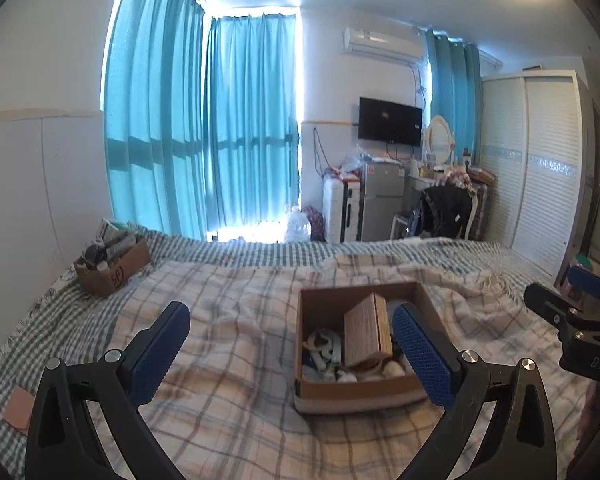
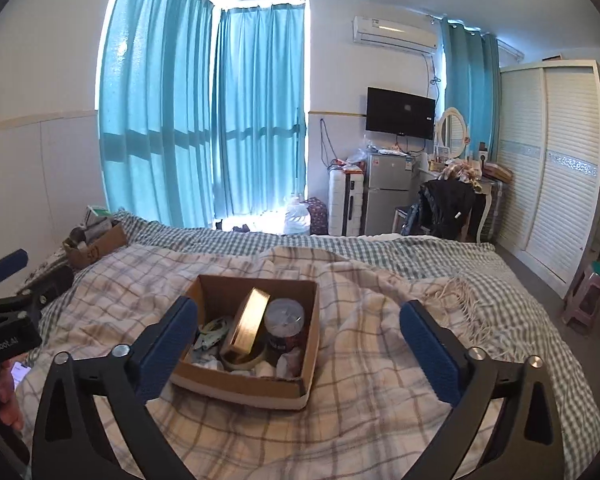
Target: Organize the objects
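An open cardboard box [image 1: 356, 394] [image 2: 240, 386] sits on the plaid blanket in the middle of the bed. Inside stand a tan rectangular block [image 1: 366, 336] [image 2: 252, 322], a can with a silver lid [image 2: 286, 318], a roll of tape [image 2: 242, 360] and pale small items [image 1: 324, 350]. My left gripper [image 1: 290, 309] is open and empty just in front of the box, which lies by its right finger. My right gripper [image 2: 300, 305] is also open and empty, with the box by its left finger. Each gripper shows at the other view's edge [image 1: 568, 286] [image 2: 32, 272].
A second cardboard box [image 1: 112, 272] [image 2: 96, 246] full of items sits at the bed's far left by the wall. A pink card [image 1: 20, 406] lies at the near left. A hand [image 2: 4, 396] shows at the lower left. A wardrobe [image 2: 556, 168] and stool [image 2: 588, 296] stand right of the bed.
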The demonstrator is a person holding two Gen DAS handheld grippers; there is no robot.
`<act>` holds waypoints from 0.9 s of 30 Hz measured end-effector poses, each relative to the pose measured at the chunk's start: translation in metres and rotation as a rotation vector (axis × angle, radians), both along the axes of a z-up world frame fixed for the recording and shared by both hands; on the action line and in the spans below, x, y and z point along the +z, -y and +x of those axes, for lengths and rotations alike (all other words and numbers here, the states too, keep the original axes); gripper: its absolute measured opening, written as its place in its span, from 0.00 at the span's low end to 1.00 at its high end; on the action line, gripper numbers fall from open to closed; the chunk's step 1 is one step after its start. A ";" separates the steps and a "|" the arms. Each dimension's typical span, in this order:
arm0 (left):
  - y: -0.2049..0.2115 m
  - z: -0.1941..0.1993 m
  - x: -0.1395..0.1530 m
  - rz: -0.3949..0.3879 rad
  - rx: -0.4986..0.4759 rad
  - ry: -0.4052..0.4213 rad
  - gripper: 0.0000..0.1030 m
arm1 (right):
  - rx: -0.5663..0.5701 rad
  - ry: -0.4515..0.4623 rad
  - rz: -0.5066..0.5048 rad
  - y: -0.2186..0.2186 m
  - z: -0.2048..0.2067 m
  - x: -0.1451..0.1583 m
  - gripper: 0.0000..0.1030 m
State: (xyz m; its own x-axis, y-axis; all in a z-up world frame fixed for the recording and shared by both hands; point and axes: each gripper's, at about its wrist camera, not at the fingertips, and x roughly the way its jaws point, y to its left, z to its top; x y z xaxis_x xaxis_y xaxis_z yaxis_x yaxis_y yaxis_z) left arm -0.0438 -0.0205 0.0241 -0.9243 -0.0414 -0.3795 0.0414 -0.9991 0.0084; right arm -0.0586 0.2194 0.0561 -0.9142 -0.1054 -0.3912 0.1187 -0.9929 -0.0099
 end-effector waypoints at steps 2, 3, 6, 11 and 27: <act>0.002 0.003 -0.003 0.002 0.010 -0.006 1.00 | -0.018 0.005 0.011 0.002 0.001 -0.005 1.00; 0.004 0.004 -0.005 0.008 0.013 -0.005 1.00 | -0.016 0.006 0.010 0.003 0.002 -0.007 1.00; 0.003 0.007 -0.007 0.005 0.006 -0.004 1.00 | -0.014 0.000 0.004 0.001 0.007 -0.008 1.00; -0.001 0.011 -0.007 -0.028 0.016 -0.011 1.00 | -0.036 0.026 -0.009 -0.002 0.002 -0.013 1.00; -0.012 0.010 -0.015 -0.027 -0.022 0.013 1.00 | -0.059 0.030 0.018 -0.006 0.000 -0.024 1.00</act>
State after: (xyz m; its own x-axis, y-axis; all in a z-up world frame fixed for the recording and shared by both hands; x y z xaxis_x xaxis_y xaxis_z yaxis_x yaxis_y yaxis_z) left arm -0.0343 -0.0084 0.0089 -0.9202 -0.0316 -0.3903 0.0193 -0.9992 0.0353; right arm -0.0591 0.2255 0.0318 -0.9064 -0.0442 -0.4201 0.0601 -0.9979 -0.0247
